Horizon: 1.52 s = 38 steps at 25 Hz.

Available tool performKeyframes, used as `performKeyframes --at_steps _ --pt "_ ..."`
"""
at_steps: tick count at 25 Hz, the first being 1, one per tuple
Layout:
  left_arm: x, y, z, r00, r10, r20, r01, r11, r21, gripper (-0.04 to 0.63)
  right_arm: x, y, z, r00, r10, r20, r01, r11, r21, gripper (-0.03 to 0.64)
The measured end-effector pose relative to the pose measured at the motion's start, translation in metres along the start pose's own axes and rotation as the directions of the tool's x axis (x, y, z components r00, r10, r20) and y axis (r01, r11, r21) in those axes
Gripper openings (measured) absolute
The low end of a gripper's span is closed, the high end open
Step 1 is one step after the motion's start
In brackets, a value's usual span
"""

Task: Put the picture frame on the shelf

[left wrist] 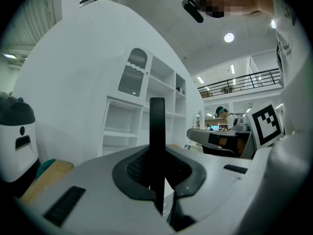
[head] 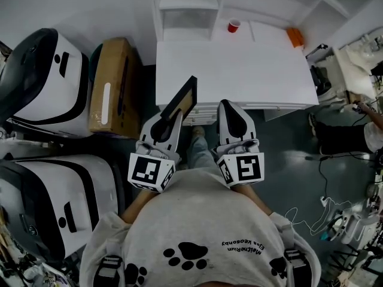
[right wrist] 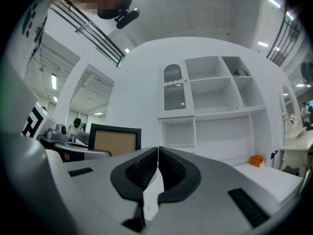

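The left hand-held gripper was clamped on the black frame's edge, holding it upright at the near edge of the white surface fronting the shelf, while the right hand-held gripper alongside was closed, empty.

Left gripper jaws clamped; right gripper jaws together.

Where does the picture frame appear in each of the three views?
Head view: the picture frame is just left of centre, tilted, gripped by the left tool.
Left gripper view: the frame is at centre, edge-on, a black upright bar between the jaws.
Right gripper view: the frame is left of centre, brown panel facing the camera.
Shared landmark: the white shelf unit.
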<state>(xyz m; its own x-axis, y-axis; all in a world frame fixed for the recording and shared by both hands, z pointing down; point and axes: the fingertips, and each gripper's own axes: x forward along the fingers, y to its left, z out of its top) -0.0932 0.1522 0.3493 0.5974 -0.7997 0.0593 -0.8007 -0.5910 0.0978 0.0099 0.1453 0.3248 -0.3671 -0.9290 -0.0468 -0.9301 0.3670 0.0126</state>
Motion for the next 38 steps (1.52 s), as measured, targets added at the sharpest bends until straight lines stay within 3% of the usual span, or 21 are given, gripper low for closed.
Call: performKeyframes --at_steps 9,23,34,38 --pt "0.084 0.046 0.007 1.000 0.026 -0.008 -0.027 1.000 -0.013 0.037 0.093 -0.046 -0.007 0.999 0.043 -0.014 -0.043 0.999 -0.002 0.034" --pt "0.206 0.080 0.032 0.998 0.056 0.001 -0.056 0.998 0.013 0.037 0.196 -0.126 -0.001 0.992 0.122 -0.001 -0.122 0.992 -0.005 0.034" --pt "0.256 0.103 0.042 0.993 0.118 0.013 -0.118 0.993 0.009 0.037 0.248 -0.154 -0.004 0.980 0.198 -0.001 -0.198 0.980 0.012 0.034" --pt "0.272 0.117 0.046 0.994 0.108 -0.005 -0.108 0.993 0.041 0.037 0.269 -0.159 -0.002 0.980 0.199 -0.001 -0.199 0.980 0.019 0.034"
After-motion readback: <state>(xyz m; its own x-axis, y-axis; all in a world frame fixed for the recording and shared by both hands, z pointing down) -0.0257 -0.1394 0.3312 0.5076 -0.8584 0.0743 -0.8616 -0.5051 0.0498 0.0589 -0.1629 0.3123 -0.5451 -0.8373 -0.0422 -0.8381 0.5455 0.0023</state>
